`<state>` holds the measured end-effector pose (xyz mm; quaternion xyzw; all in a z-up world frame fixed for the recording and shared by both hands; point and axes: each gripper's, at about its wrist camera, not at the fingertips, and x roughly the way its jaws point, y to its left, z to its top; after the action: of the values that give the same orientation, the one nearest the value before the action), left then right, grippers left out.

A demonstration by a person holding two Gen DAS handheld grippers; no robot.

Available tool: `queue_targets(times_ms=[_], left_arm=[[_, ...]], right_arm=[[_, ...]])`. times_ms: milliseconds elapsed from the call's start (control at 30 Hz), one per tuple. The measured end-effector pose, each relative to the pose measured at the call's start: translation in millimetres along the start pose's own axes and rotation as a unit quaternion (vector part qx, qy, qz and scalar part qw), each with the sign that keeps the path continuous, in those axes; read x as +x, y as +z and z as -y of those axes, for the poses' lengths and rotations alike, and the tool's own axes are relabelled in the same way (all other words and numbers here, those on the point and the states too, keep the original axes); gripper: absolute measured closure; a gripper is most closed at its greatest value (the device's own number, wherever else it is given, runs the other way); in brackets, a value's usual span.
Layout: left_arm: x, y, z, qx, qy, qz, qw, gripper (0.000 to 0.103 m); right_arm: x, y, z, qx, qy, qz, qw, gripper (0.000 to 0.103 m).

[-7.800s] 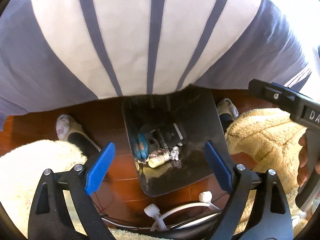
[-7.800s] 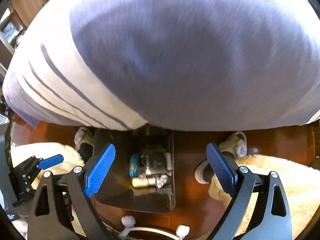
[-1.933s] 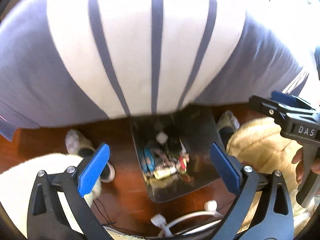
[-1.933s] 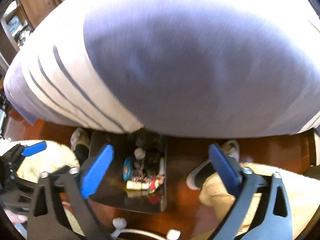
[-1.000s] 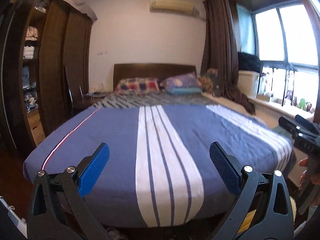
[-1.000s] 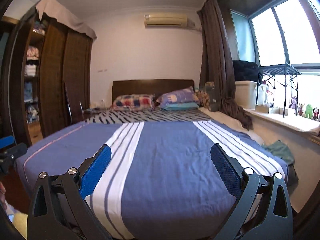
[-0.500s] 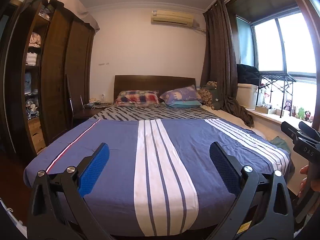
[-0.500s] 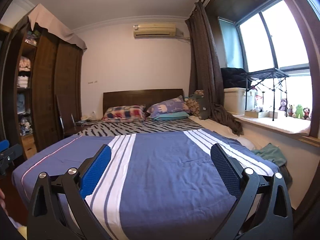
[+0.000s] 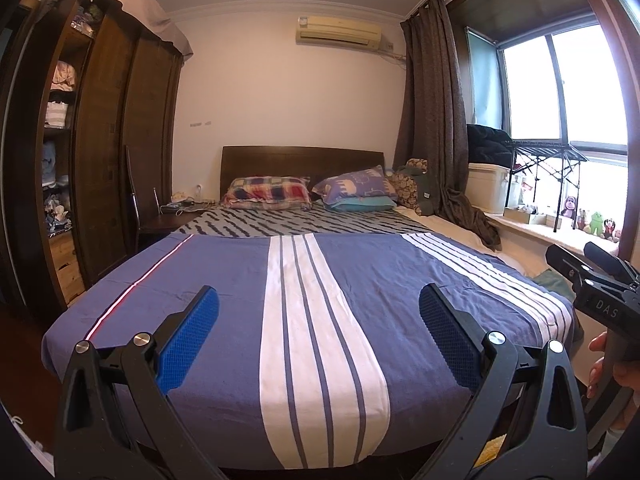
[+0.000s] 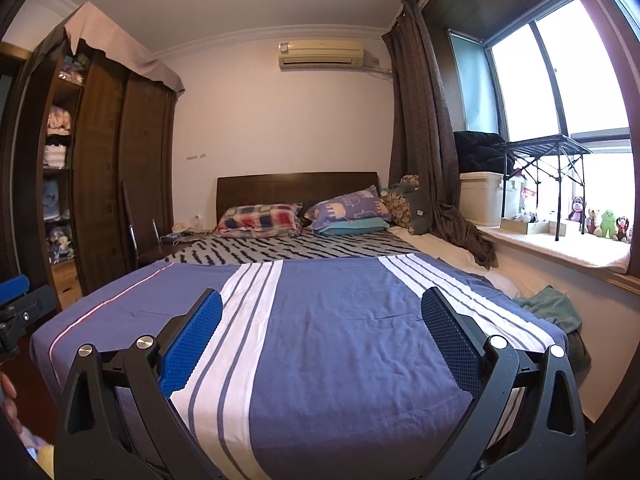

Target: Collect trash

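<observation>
My left gripper is open and empty, held level over the foot of a bed with a blue cover with white stripes. My right gripper is open and empty too, beside it over the same cover. The right gripper also shows at the right edge of the left wrist view. One blue pad of the left gripper shows at the left edge of the right wrist view. No trash and no trash bin are in view.
Pillows lie at the wooden headboard. A dark wardrobe stands on the left. A curtain, a white box and a windowsill with toys are on the right. A green cloth lies by the bed's right side.
Both grippers have swung up from the black bin of trash on the floor to look level across the bed. Over the last half second they have risen slightly.
</observation>
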<state>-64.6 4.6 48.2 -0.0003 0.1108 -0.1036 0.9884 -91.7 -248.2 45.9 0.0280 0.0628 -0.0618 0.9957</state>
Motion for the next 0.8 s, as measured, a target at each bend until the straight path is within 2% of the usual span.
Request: queue_targets(times_ms=[800], left_arm=[[6.6,-2.0,6.7,0.005,-0.008,-0.014,0.9999,0.008]], right_arm=[[4.5,-3.6,-1.3,0.003,0.007,-0.009,1.000,0.003]])
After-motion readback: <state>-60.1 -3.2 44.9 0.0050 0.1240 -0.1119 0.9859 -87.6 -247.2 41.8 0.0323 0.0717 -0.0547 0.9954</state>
